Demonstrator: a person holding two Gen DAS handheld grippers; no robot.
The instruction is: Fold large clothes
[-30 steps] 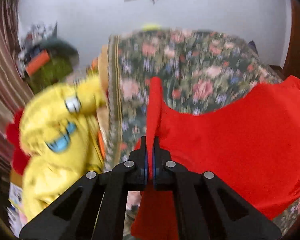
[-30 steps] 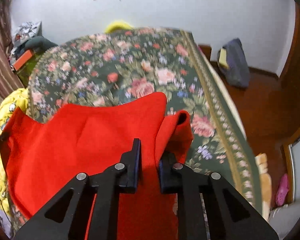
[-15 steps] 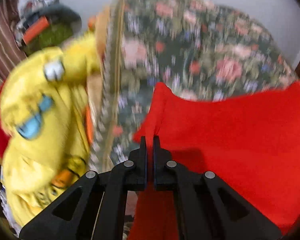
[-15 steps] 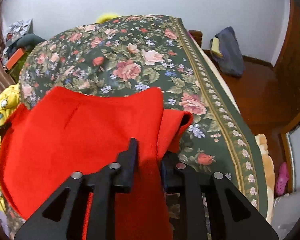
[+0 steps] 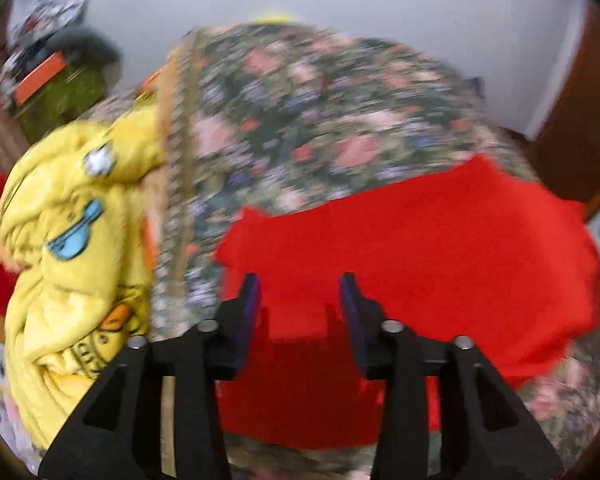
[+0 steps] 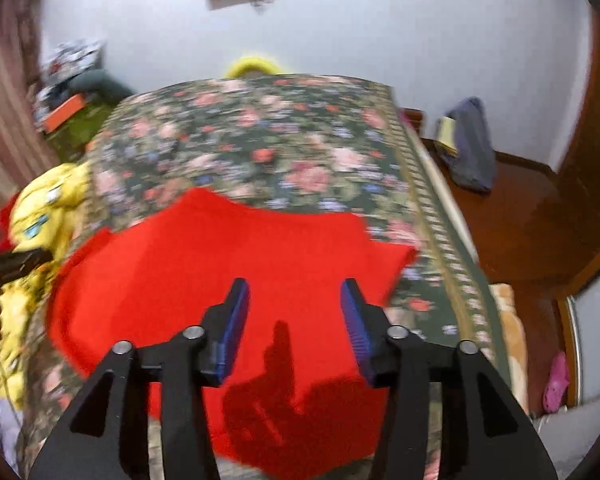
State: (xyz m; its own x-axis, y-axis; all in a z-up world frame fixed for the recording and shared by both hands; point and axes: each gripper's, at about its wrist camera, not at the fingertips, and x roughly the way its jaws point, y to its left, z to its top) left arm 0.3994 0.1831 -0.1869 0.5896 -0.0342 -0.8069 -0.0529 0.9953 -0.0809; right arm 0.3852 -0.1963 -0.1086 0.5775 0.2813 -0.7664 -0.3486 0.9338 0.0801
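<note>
A large red garment (image 5: pixel 420 248) lies spread on the floral bedspread (image 5: pixel 320 92). It also shows in the right wrist view (image 6: pixel 228 264). My left gripper (image 5: pixel 300 292) is open and empty above the garment's left part. My right gripper (image 6: pixel 294 300) is open and empty above the garment's right part. The left gripper's tip (image 6: pixel 28 258) shows at the left edge of the right wrist view. Both views are motion-blurred.
A yellow cartoon-print garment (image 5: pixel 72 248) is heaped at the bed's left edge, also in the right wrist view (image 6: pixel 32 224). A dark bag (image 6: pixel 470 144) sits on the wooden floor to the right. Clutter (image 6: pixel 68 92) lies at the back left by the wall.
Both grippers were shut on the red garment and have opened. The garment has dropped and now lies flat on the bed. Both grippers have pulled back above it.
</note>
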